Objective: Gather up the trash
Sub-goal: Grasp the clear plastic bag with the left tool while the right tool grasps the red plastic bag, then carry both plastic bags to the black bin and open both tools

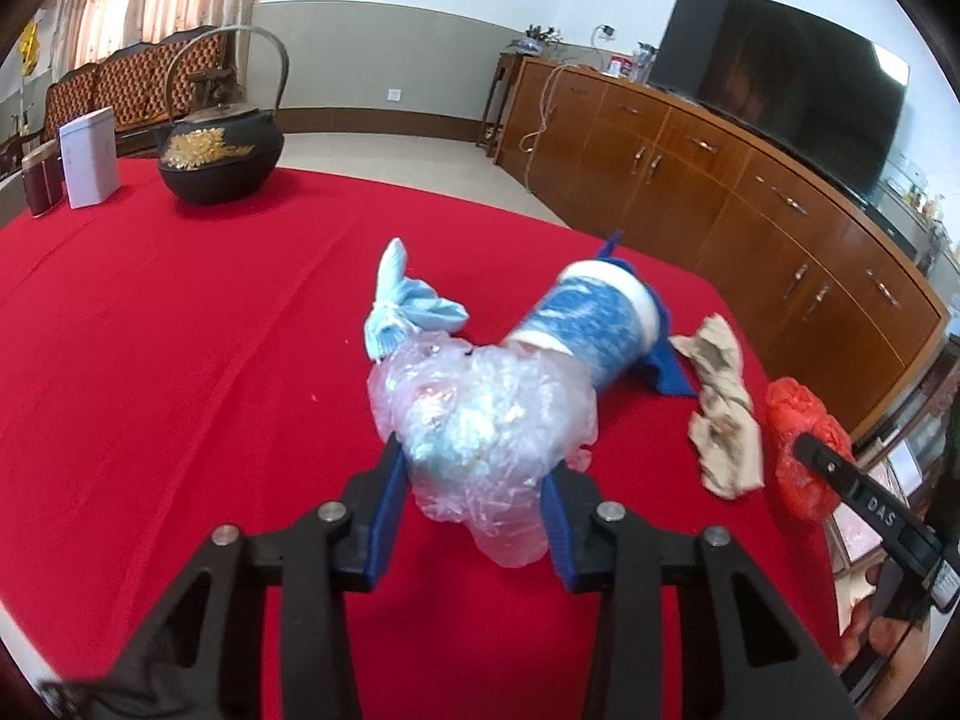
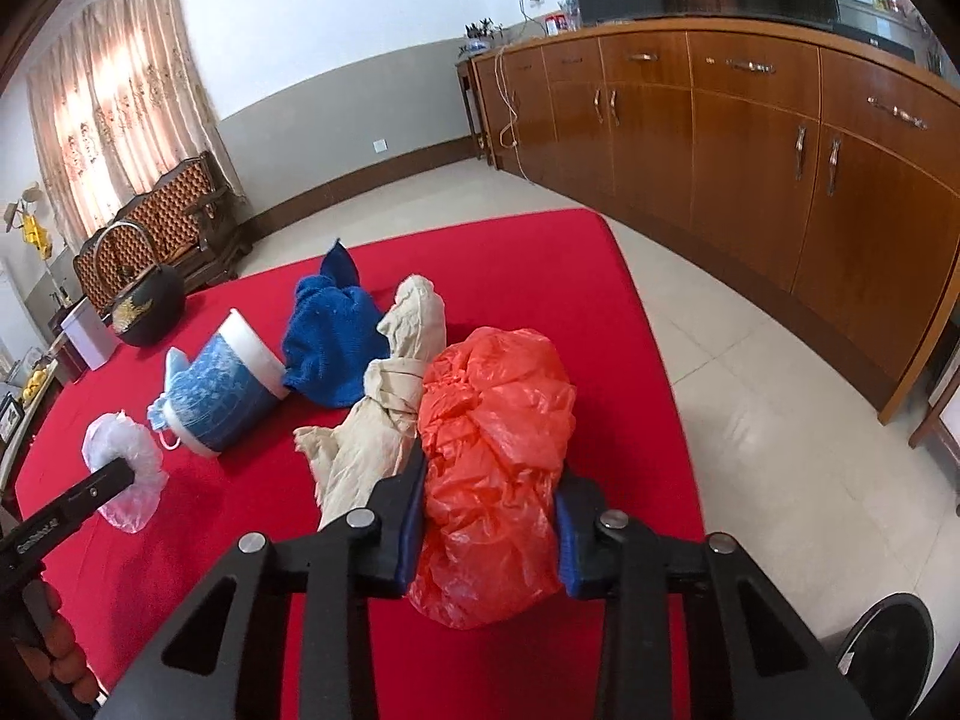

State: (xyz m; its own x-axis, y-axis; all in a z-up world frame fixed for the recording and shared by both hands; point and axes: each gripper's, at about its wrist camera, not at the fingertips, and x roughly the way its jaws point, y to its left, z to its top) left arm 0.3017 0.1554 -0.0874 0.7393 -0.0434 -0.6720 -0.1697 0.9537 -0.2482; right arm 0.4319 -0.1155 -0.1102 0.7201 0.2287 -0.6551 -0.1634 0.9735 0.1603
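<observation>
Clear plastic bag (image 1: 486, 426) pinched by left gripper (image 1: 474, 480), red plastic bag (image 2: 495, 450) pinched by right gripper (image 2: 489, 504), paper cup (image 2: 225, 384) lying sideways

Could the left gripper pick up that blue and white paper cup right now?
Probably not: the left gripper is already shut on the clear plastic bag, which sits between it and the paper cup. It would likely need to drop the bag first.

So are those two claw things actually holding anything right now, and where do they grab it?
Yes. The left gripper pinches the clear plastic bag at its near end; the right gripper squeezes the red plastic bag across its middle.
</observation>
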